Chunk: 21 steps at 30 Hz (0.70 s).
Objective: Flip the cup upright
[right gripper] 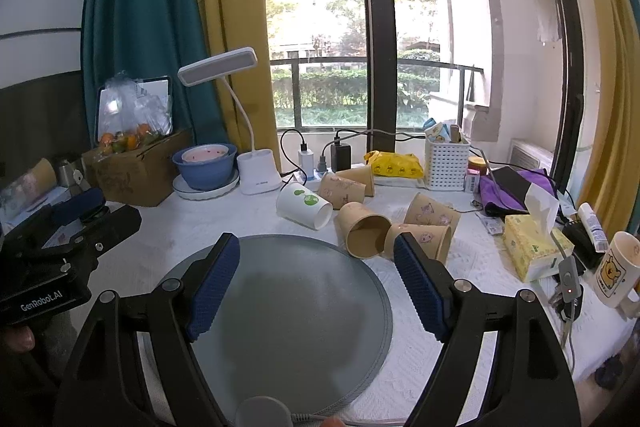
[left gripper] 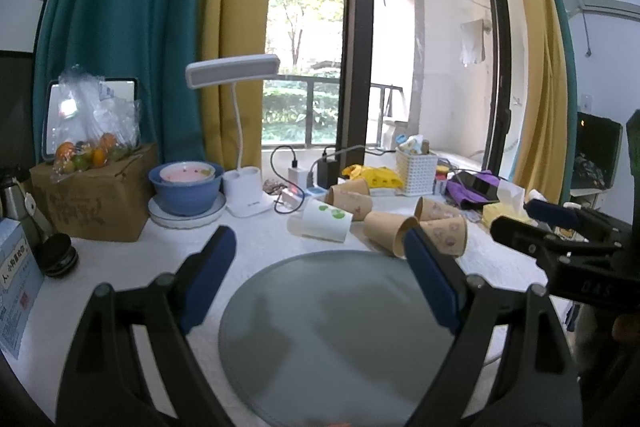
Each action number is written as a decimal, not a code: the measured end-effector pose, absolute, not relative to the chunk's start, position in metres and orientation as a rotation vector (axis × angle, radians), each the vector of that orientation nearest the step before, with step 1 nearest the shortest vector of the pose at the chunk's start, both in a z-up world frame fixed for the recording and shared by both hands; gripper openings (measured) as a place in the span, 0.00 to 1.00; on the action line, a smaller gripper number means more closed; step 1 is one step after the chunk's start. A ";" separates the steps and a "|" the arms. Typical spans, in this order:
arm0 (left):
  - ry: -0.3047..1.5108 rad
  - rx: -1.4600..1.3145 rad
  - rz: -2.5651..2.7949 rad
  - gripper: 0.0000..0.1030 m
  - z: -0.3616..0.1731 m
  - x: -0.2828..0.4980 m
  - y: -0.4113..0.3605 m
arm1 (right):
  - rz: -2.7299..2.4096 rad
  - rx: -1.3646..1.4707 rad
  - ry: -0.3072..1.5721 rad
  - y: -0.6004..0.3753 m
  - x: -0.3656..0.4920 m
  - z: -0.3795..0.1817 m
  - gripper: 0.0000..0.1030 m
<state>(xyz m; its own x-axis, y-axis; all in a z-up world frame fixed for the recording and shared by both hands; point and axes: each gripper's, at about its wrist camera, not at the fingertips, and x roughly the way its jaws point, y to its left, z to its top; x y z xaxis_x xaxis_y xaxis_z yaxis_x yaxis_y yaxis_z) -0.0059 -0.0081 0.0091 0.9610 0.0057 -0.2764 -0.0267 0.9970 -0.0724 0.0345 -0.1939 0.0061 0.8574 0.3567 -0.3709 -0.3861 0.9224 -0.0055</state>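
Several paper cups lie on their sides behind a round grey mat (left gripper: pixel 340 331) (right gripper: pixel 288 307). A white cup with green leaves (left gripper: pixel 326 221) (right gripper: pixel 305 205) lies at the left of the group. Brown printed cups (left gripper: pixel 386 233) (right gripper: pixel 362 233) lie beside it, one with its mouth toward me. My left gripper (left gripper: pixel 320 247) is open and empty above the mat. My right gripper (right gripper: pixel 316 255) is open and empty above the mat too. Each gripper shows at the edge of the other's view, the right one (left gripper: pixel 560 239) and the left one (right gripper: pixel 68 227).
A white desk lamp (right gripper: pixel 256 171), a blue bowl (right gripper: pixel 206 165), a cardboard box with fruit (right gripper: pixel 136 167), chargers and a white basket (right gripper: pixel 446 163) line the back. A tissue box (right gripper: pixel 532 247) and a bear mug (right gripper: pixel 616 271) stand at the right.
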 end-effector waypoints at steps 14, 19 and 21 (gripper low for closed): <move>0.279 -0.076 0.016 0.85 0.008 -0.007 -0.008 | 0.392 -0.080 0.372 -0.194 0.034 0.006 0.79; 0.280 -0.076 0.016 0.85 0.008 -0.006 -0.008 | 0.393 -0.079 0.371 -0.194 0.033 0.006 0.79; 0.280 -0.075 0.016 0.85 0.008 -0.007 -0.008 | 0.393 -0.079 0.370 -0.194 0.033 0.006 0.79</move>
